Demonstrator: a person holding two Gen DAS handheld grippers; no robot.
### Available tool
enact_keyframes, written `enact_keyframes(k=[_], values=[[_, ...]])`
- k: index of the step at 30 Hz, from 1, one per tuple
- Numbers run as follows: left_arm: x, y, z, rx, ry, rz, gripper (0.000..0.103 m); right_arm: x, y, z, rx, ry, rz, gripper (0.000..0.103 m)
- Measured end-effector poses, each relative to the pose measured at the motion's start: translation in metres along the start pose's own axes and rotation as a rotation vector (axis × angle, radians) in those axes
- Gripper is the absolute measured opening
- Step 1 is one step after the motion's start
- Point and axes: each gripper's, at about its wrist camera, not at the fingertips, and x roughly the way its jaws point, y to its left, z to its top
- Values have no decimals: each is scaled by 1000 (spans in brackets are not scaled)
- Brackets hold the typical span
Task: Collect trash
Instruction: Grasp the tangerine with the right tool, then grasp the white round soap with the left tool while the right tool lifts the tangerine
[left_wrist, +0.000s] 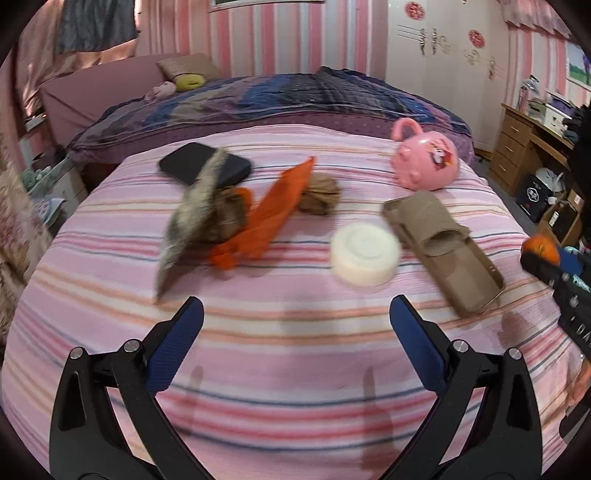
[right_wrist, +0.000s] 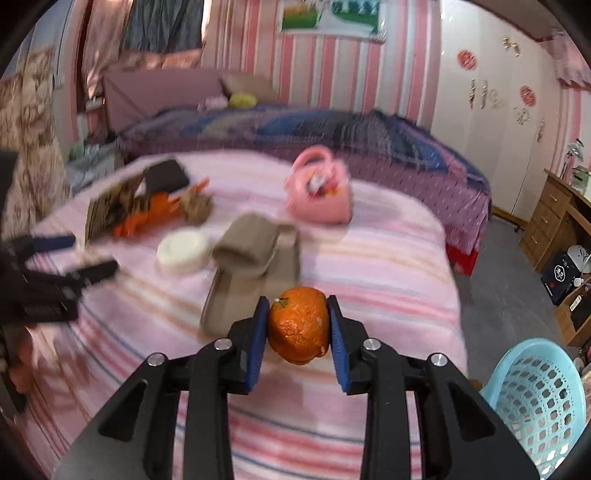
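From the left wrist camera, the left gripper (left_wrist: 295, 314) hangs above the pink striped bedsheet (left_wrist: 288, 343) with its blue-padded jaws wide apart and nothing between them. Ahead of it lie a round white foam-like lid (left_wrist: 365, 254), a flattened brown cardboard sleeve (left_wrist: 439, 243), a crumpled orange plastic bag (left_wrist: 273, 214), a wad of brown paper (left_wrist: 319, 194), a blurred grey-brown wrapper (left_wrist: 192, 221) and a black flat case (left_wrist: 205, 162). A pink plastic piggy bank (left_wrist: 424, 158) sits further back and looks like no trash. The lid is probably light and stiff, best pinched across its rim; the bag and paper are soft and would crush, so a grip on the bunched middle seems safest. The cardboard is light and would likely bend, so its folded, thicker end is the better hold. At the right edge the right gripper (left_wrist: 543, 258) shows with something orange at its tip.

From the right wrist camera, the right gripper (right_wrist: 298, 321) is closed on a wrinkled orange mandarin peel-covered fruit (right_wrist: 298, 325), the pads pressing its two sides, held above the sheet (right_wrist: 388, 280). Its skin looks loose and soft, so a hard squeeze could burst it; the hold across its widest part looks sound. A light blue perforated plastic basket (right_wrist: 539, 402) stands on the floor at lower right, likely the bin. The left gripper (right_wrist: 85, 258) appears at the left, blurred, jaws apart
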Motion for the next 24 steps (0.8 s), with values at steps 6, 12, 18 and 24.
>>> enact_keyframes(k=[6,12,18,24], values=[[27,-26,14,-4,50,-33,92,0,-20,6,60,-30,-6,31],[63,-33,30,-45,134,-60,79,-4,-34,7,92,-29,-1,31],[70,-41,34,-28,137,-69,60,-4,-43,5,96,-15,-5,31],[56,-43,27,-24,115,-69,60,-4,-43,1,92,0,-4,31]])
